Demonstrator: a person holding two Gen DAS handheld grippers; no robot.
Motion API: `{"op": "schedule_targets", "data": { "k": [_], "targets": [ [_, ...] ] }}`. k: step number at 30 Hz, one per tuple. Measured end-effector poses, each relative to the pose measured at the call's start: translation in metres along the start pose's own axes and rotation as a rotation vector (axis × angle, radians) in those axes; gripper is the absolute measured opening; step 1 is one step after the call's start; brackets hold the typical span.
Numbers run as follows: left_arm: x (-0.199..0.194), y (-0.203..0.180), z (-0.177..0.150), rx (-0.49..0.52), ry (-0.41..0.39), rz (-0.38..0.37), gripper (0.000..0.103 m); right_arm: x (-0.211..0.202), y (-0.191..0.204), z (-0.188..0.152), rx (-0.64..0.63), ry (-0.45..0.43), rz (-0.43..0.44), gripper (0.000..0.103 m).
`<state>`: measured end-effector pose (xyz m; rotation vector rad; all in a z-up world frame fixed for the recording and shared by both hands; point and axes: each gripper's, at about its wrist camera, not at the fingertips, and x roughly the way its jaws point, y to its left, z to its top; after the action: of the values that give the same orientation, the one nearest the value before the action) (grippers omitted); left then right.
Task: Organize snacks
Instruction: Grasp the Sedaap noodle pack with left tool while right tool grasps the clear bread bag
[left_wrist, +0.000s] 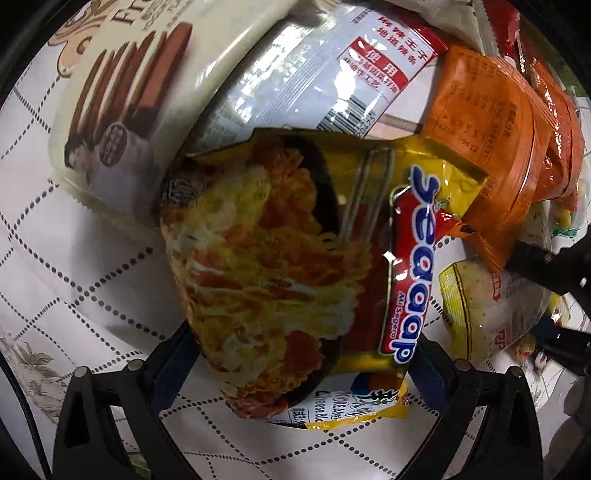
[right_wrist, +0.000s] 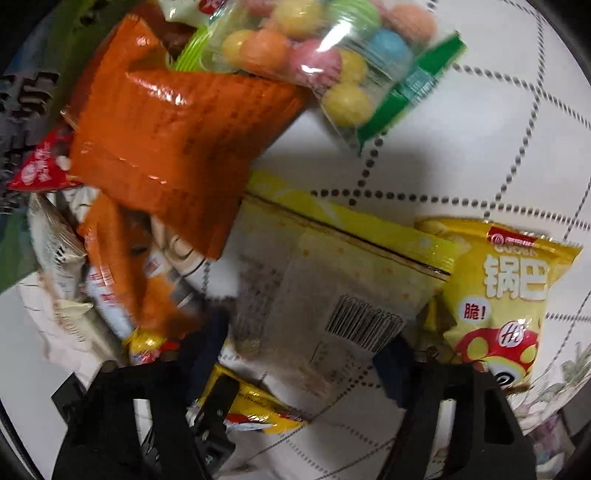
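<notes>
The left gripper (left_wrist: 295, 365) is clenching the light, crinkly noodle pack (left_wrist: 280, 266) at its 6 o'clock edge; the right gripper (right_wrist: 306, 354) is pinching the slippery yellow bag (right_wrist: 332, 280).

Ahead of my left claw (left_wrist: 295, 373) the noodle pack (left_wrist: 291, 266) fills the gap, with the biscuit bag (left_wrist: 122, 96) and orange packet (left_wrist: 487, 147) crowding behind. Bare cloth (left_wrist: 62, 280) lies open leftward. My right side has open cloth (right_wrist: 461, 147) beyond the candy bag (right_wrist: 332, 55).
</notes>
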<state>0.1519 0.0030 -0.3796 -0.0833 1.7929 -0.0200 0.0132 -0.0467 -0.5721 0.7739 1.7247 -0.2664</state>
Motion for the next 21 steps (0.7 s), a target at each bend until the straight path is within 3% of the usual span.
{"op": "schedule_targets", "data": {
  "k": [3, 7, 9, 10, 12, 14, 20, 21],
  "targets": [
    [-0.002, 0.0, -0.005, 0.005, -0.002, -0.014, 0.103, 0.006, 0.026, -0.008, -0.251, -0.002, -0.115, 0.064],
    [-0.002, 0.005, -0.006, 0.009, -0.004, -0.022, 0.103, 0.019, 0.055, -0.038, -0.643, -0.032, -0.38, 0.061],
    [0.007, 0.014, -0.001, 0.012, -0.013, -0.024, 0.103, 0.024, 0.061, -0.049, -0.741, -0.047, -0.45, 0.063],
    [0.01, 0.009, 0.004, 0.011, -0.026, -0.022, 0.102, 0.026, 0.062, -0.055, -0.772, -0.064, -0.467, 0.07],
    [0.007, 0.01, 0.008, 0.001, -0.075, -0.016, 0.099, 0.026, 0.06, -0.06, -0.769, -0.093, -0.461, 0.081],
    [-0.001, 0.007, 0.003, 0.023, -0.136, -0.002, 0.085, 0.018, 0.056, -0.067, -0.717, -0.114, -0.413, 0.081],
    [-0.003, -0.01, -0.013, 0.181, -0.182, 0.161, 0.086, 0.021, 0.044, -0.073, -0.545, -0.164, -0.301, 0.08],
    [0.002, -0.011, -0.014, 0.196, -0.174, 0.162, 0.087, 0.025, 0.042, -0.075, -0.527, -0.163, -0.283, 0.071]
  ]
}}
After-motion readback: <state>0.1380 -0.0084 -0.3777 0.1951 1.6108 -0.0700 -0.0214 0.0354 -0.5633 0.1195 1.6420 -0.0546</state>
